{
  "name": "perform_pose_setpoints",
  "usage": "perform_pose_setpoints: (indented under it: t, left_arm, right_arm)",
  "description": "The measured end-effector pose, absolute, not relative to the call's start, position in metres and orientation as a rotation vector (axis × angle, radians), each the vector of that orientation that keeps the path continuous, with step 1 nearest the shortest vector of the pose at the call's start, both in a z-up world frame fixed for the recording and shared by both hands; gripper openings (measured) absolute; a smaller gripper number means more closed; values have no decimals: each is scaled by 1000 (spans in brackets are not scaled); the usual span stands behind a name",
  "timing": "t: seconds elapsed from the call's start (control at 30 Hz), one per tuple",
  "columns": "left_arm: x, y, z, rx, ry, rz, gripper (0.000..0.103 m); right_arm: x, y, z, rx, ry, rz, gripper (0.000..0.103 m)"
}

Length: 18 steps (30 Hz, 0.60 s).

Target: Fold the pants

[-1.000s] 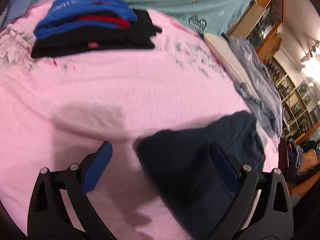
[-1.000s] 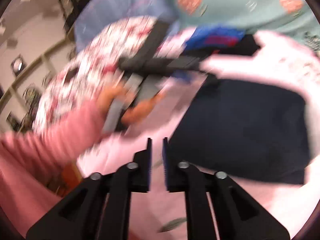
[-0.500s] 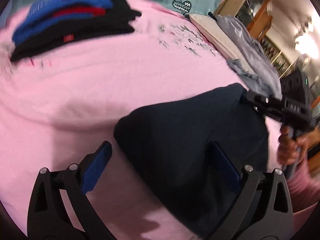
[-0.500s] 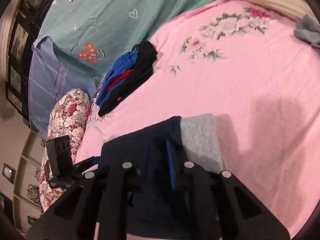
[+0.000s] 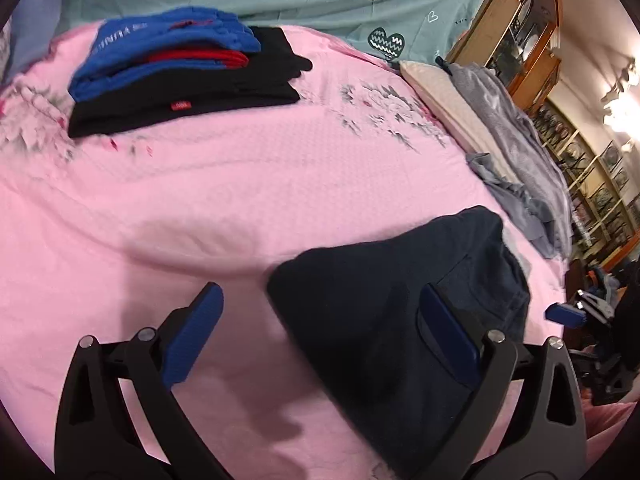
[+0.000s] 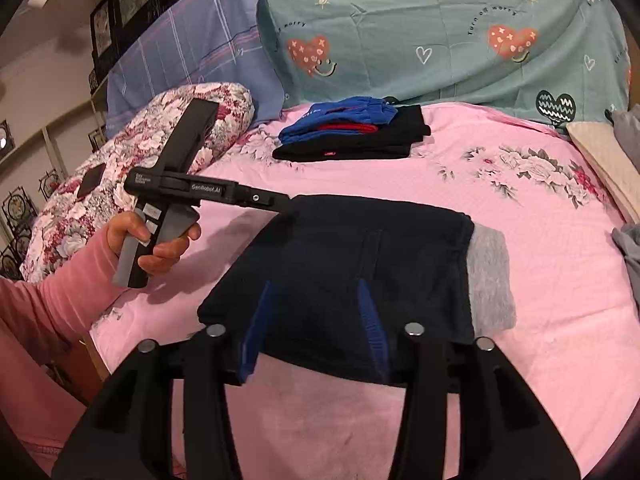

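I am hovering my left gripper (image 5: 320,332) wide open over the near corner of the folded navy pants (image 5: 404,300) lying on the pink bedspread (image 5: 240,184), my right gripper (image 6: 316,320) spreading open above the same pants, stack of folded clothes (image 6: 352,132) sitting well apart near the pillows

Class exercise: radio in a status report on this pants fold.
Left gripper open, right gripper open, both over navy pants. Pants folded on pink bedspread. Nothing blocking.
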<state>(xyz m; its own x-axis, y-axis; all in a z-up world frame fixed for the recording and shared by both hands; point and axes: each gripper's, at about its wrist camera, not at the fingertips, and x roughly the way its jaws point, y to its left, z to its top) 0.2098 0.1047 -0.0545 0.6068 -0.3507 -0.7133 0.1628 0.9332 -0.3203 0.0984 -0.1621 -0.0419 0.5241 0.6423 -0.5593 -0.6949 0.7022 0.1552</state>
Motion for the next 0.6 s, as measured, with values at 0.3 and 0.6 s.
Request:
perform_pose_setpoints:
  t: [0.3,0.6]
  left_arm:
    - [156,103,-58,-354,945,-66,100]
    - [122,81,-70,-454,988,48,100]
  right_arm:
    - [122,-197,-56,46,654,833,54]
    - [147,-224,-71,309,739,944,56]
